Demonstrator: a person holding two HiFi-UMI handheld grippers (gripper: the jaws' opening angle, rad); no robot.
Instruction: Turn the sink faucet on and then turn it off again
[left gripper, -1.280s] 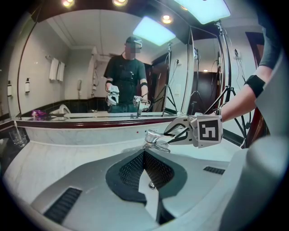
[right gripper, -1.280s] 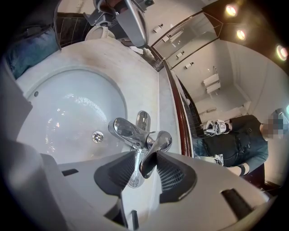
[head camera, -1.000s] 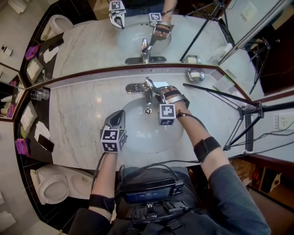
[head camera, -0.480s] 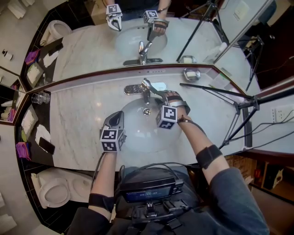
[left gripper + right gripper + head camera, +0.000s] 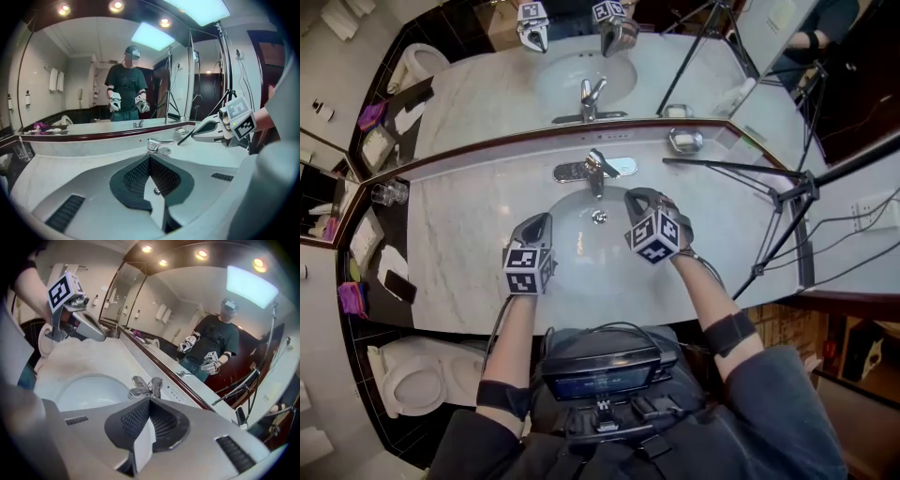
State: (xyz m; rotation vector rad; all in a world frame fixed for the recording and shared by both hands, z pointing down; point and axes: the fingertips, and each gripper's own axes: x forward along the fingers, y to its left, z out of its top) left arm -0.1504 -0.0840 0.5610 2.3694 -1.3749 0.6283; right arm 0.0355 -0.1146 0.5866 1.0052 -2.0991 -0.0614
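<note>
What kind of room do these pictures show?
Most likely a bathroom, perhaps a hotel one: a white oval sink basin with a chrome lever faucet in a pale marble counter, a wide wall mirror behind, and a white toilet beside.

Bright ceiling spotlights, fisheye-warped edges

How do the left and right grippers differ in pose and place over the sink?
The left gripper sits at the sink's left rim; the right gripper is at its right, nearer the faucet. The left gripper's marker cube lies nearly square; the right gripper's is rolled to a diamond. Both are shut and empty, clear of the faucet; the right gripper's jaws have just been closing on nothing.
</note>
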